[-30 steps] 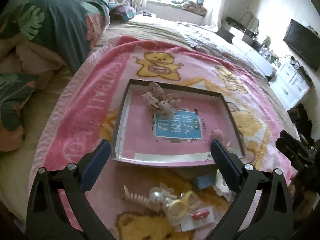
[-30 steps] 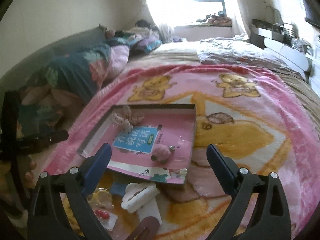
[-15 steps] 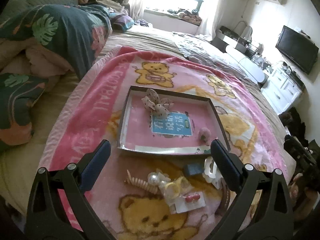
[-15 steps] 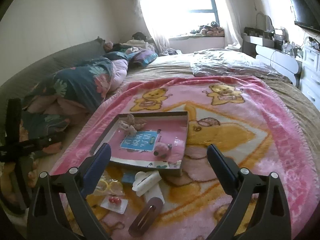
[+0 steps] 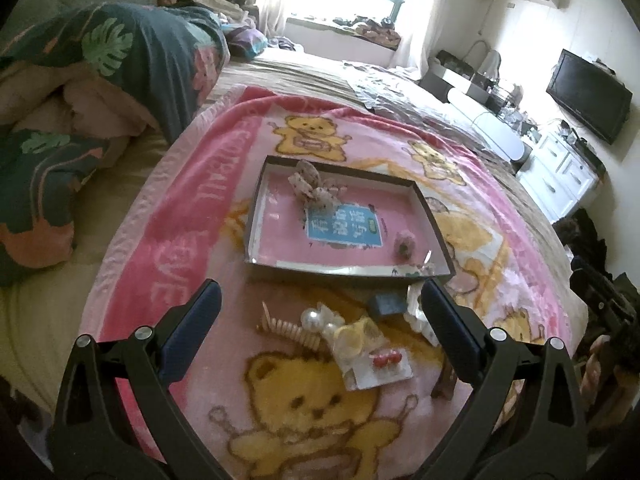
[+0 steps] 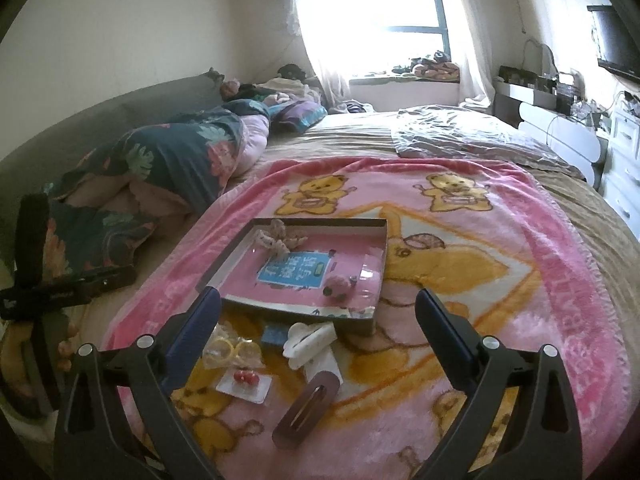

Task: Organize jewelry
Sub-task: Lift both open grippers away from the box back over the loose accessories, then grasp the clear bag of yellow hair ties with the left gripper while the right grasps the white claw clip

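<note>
both grippers hovering wide, holding nothing
left gripper (image 5: 318, 300), right gripper (image 6: 318, 306): shallow box tray (image 6: 224, 264) lying ahead; hair clips (image 6: 308, 340) sitting between the fingers.

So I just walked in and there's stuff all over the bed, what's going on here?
A person is sorting jewelry and hair accessories with two handheld grippers. The left gripper and right gripper are both open and hold nothing. A shallow box on the pink bear blanket holds a dotted bow and a pink fuzzy piece. A white hair claw, brown snap clip, red earrings on a card and a pearl clip lie outside it.
</note>
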Tool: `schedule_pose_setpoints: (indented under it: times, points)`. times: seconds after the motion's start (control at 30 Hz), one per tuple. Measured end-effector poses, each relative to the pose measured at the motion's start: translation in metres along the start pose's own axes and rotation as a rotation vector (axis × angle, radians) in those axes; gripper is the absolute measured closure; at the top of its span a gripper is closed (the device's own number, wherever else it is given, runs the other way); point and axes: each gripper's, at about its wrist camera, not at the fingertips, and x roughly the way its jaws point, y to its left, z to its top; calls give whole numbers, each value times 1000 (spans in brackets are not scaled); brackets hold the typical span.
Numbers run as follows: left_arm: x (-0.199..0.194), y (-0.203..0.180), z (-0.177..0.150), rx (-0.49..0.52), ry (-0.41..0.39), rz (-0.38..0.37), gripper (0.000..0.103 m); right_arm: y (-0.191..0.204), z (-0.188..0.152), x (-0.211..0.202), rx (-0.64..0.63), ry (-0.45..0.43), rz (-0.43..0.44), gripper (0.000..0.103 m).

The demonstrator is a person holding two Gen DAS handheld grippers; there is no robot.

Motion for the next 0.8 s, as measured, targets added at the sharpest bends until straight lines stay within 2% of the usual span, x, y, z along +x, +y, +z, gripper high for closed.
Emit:
schedule_pose_setpoints:
  times: [0.37,0.8]
  points:
    - [14,-2,-35,30,88,-28,10,9,-22,5,-33,48,-1,6]
    - [44,0,-72,13,190,-77,10,6,-47,22,-43,120,-15,6]
